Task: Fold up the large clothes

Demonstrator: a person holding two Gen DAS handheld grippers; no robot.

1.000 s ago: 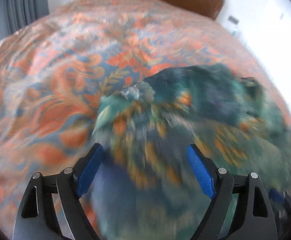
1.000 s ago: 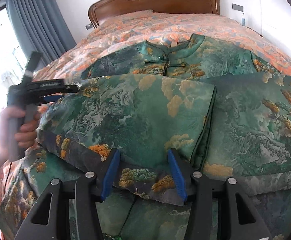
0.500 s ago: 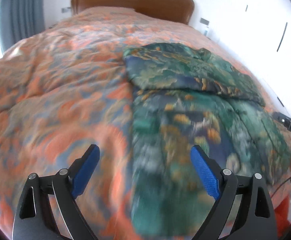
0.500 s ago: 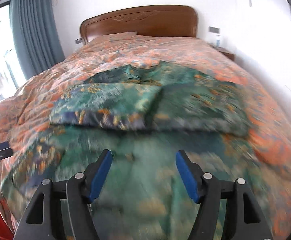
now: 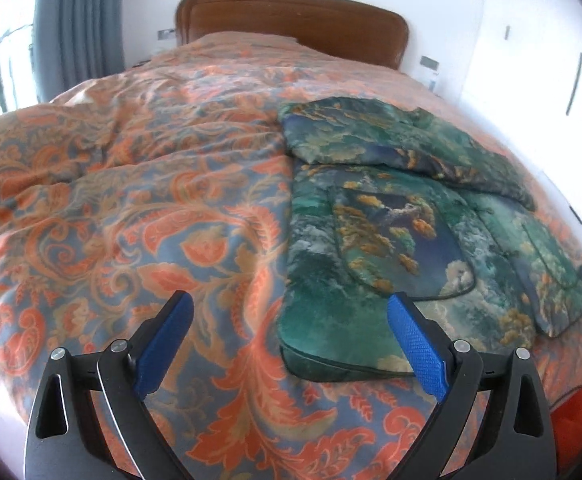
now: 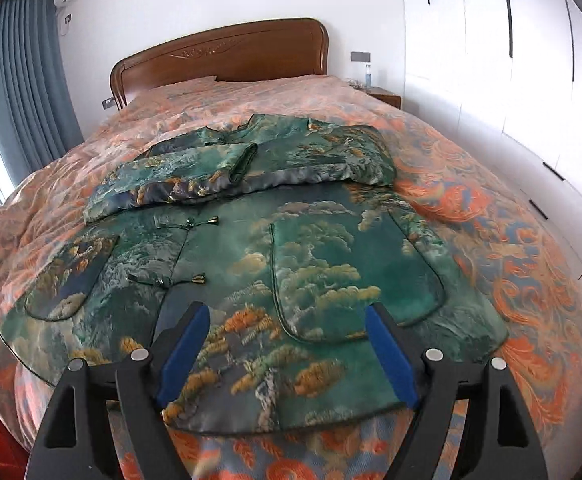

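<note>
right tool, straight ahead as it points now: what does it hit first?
Most likely the green jacket on the bed: the right tool, empty with its jaws opening, points down at the jacket's near hem beside the big pocket. Depth is unclear, but nothing else shows in the way.

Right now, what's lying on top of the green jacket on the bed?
Both sleeves are folded across the chest of the green jacket, one overlapping the other. They cover most of the upper front below the collar. The pockets and two knot fastenings lower down stay uncovered.
</note>
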